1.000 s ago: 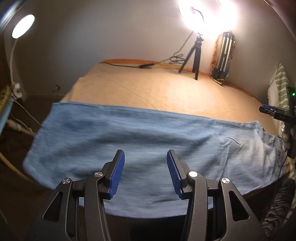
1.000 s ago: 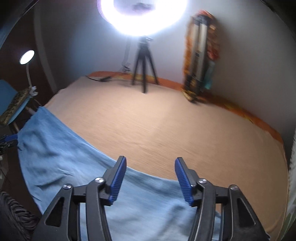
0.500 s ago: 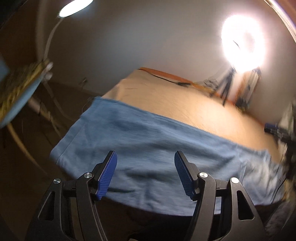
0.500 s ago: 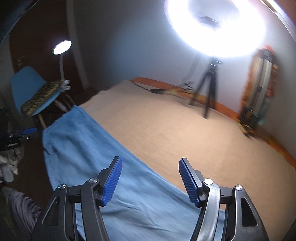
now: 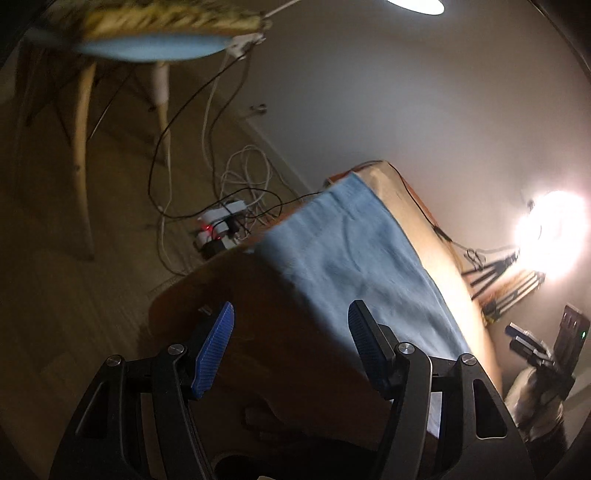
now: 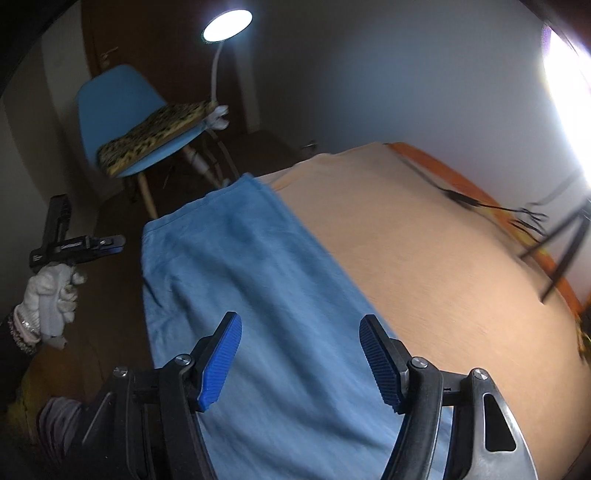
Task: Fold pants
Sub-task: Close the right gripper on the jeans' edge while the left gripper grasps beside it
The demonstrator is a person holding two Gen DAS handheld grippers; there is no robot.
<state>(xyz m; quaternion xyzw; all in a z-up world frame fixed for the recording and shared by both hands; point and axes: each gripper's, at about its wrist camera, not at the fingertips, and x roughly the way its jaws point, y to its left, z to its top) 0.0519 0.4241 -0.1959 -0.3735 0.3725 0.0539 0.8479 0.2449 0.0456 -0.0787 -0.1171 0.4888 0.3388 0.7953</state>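
Note:
Light blue pants (image 6: 251, 266) lie flat in a long strip along the near edge of the tan bed (image 6: 424, 240). My right gripper (image 6: 301, 319) hovers open above the strip, both blue pads clear of the cloth. My left gripper (image 5: 290, 306) is open too, tilted, near the pants' (image 5: 362, 251) end; its right pad is over the cloth's edge and its left pad over the bed's shaded side. Nothing is between either pair of pads. A white-gloved hand (image 6: 51, 291) holds the left gripper (image 6: 110, 242) off the bed's left side.
A blue chair (image 6: 118, 99) with a leopard-print cushion and a white lamp (image 6: 227, 24) stand past the bed's end. A power strip with tangled cables (image 5: 218, 229) lies on the floor. A ring light (image 5: 554, 236) on its tripod (image 6: 565, 229) stands on the bed's far side.
Both grippers have swept along the pants toward the end by the chair. The left one rolled and sank beside the bed's corner. Both pairs of jaws stand a little wider than before.

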